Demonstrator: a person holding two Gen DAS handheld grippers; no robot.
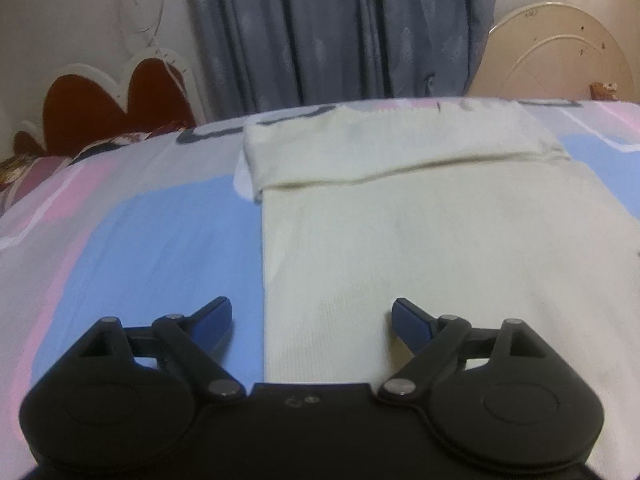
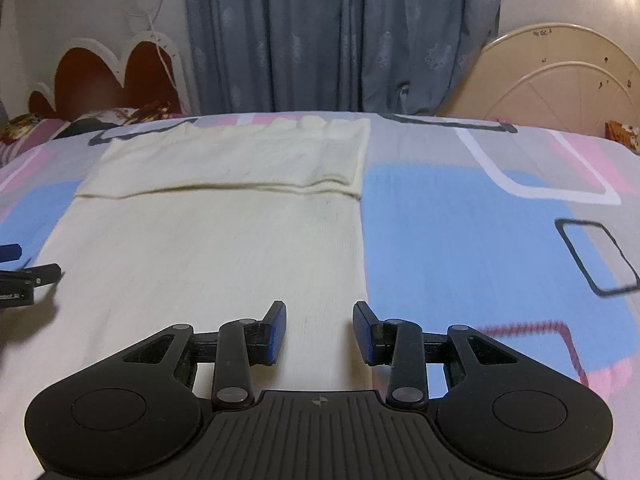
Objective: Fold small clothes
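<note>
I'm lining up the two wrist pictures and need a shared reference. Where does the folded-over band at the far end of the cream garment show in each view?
Left wrist: the folded-over band lies upper centre to right, above the open left hand-held gripper.
Right wrist: the band lies upper left of centre, beyond the open right hand-held gripper.
Shared landmark: the blue-grey curtain behind the bed.

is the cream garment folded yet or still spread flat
Partly folded: the far end of the cream garment is doubled back toward the camera, its edge forming a ridge across the cloth; the near part lies flat on the bedsheet.
</note>
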